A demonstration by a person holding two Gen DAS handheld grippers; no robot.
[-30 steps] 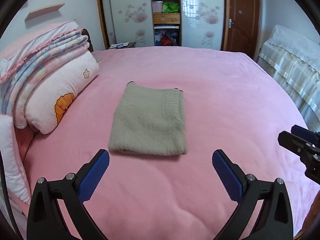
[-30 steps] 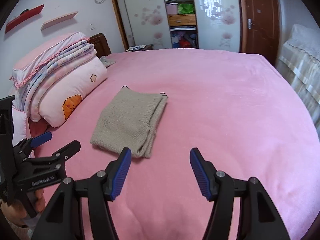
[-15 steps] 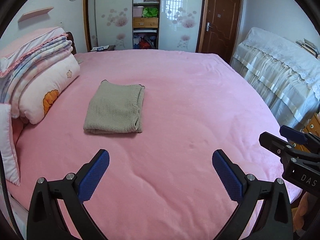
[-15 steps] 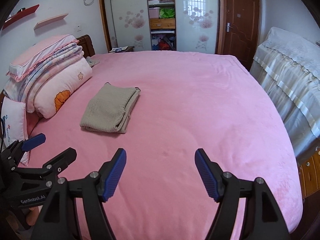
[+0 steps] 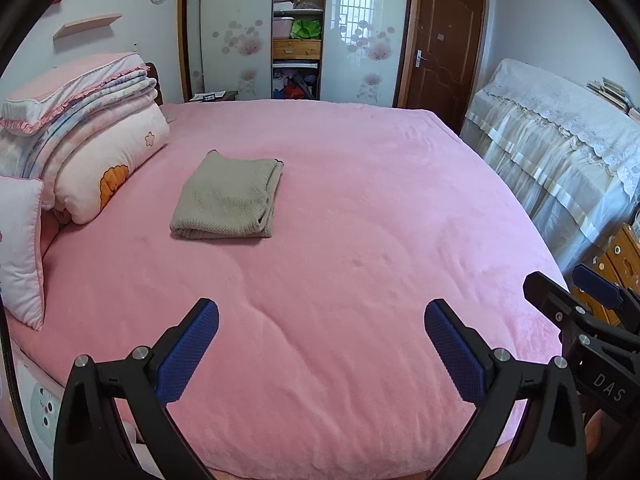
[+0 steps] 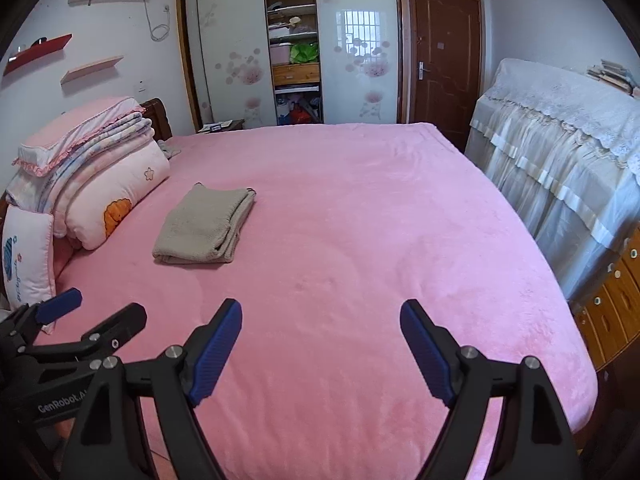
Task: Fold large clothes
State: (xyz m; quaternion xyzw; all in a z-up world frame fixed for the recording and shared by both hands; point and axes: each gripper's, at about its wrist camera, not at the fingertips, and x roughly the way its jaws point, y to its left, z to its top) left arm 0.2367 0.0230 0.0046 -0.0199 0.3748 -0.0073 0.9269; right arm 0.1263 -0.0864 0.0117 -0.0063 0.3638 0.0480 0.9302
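A folded beige knit garment [image 5: 226, 199] lies flat on the pink bed [image 5: 360, 240], left of centre; it also shows in the right wrist view [image 6: 204, 226]. My left gripper [image 5: 320, 344] is open and empty, held above the bed's near edge, well short of the garment. My right gripper [image 6: 320, 344] is open and empty, also back at the near edge. The right gripper shows at the right edge of the left wrist view [image 5: 576, 300], and the left gripper shows at the lower left of the right wrist view [image 6: 92, 316].
Stacked quilts and pillows [image 5: 88, 144] sit along the bed's left side. A lace-covered piece of furniture [image 5: 560, 152] stands to the right, a wooden drawer unit [image 6: 616, 292] beside it. A wardrobe [image 5: 296, 32] and a door [image 5: 444, 48] stand behind.
Both grippers have pulled back and up from the folded garment toward the bed's near edge; the garment looks smaller and farther. It has not moved on the bed.
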